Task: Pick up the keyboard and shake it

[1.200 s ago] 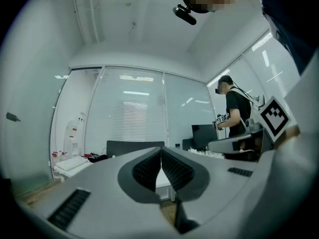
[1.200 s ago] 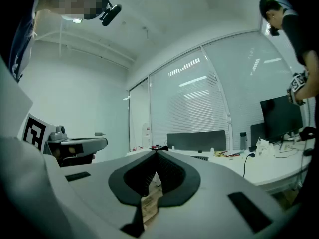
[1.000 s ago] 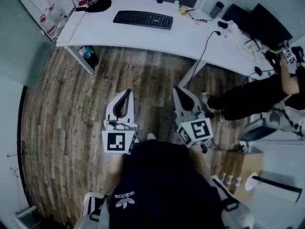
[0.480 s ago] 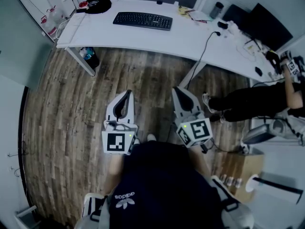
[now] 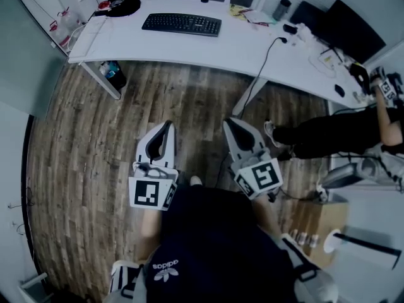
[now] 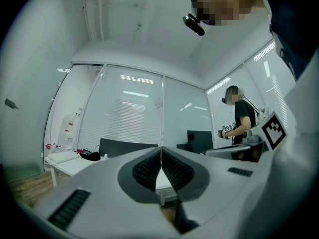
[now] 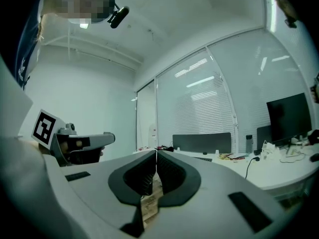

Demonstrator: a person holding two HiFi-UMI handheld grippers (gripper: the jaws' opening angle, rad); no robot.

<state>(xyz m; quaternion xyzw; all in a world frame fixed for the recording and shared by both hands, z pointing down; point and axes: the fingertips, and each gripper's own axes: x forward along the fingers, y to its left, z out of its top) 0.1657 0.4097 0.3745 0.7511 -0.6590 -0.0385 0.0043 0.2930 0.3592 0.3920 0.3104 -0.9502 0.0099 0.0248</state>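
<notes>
On the white bench point(image 5: 214, 46), toward its back edge, the keyboard point(image 5: 181, 23) lies flat. The left gripper point(image 5: 168, 126) and right gripper point(image 5: 230, 124) hang well short of the bench, jaws pressed together on nothing. I'd step up close, spread them, and take the keyboard by its two short ends.

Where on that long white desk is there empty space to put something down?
The white desk is bare in front of the black keyboard, and between it and the black power cable. The right end, around the dark monitor, is crowded with clutter.
</notes>
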